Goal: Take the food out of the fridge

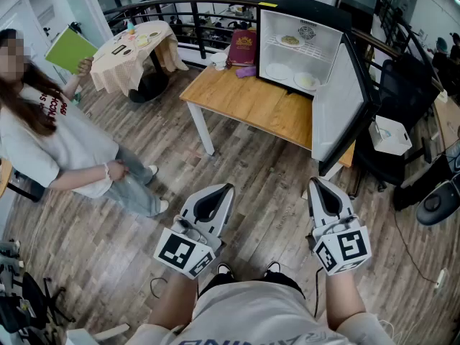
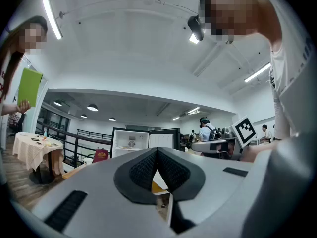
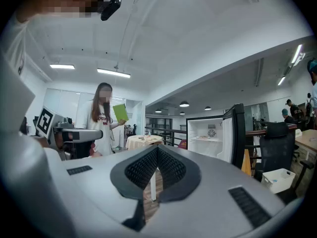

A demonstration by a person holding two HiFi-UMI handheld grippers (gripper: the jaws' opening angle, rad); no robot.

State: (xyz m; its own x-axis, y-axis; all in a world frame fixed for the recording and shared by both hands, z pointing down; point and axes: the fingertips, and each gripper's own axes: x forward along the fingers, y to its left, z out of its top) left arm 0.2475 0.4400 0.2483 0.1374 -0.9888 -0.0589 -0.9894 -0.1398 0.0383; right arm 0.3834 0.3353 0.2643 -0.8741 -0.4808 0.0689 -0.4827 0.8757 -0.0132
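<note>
White fridge (image 1: 267,27) stands open on the far wooden counter (image 1: 244,103) | food (image 1: 290,40) on its shelves (image 1: 314,51) (plated) | we hold left gripper (image 1: 223,190) and right gripper (image 1: 319,185) near, both closed, empty.

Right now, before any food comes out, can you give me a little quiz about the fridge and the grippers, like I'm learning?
1. True or false: the fridge has its door standing open.
2. What does the fridge stand on? A) the wooden table B) the floor C) a chair
3. In a few words: what are the left gripper and the right gripper holding?
Key: 1 true. 2 A. 3 nothing; both are shut and empty.
</note>
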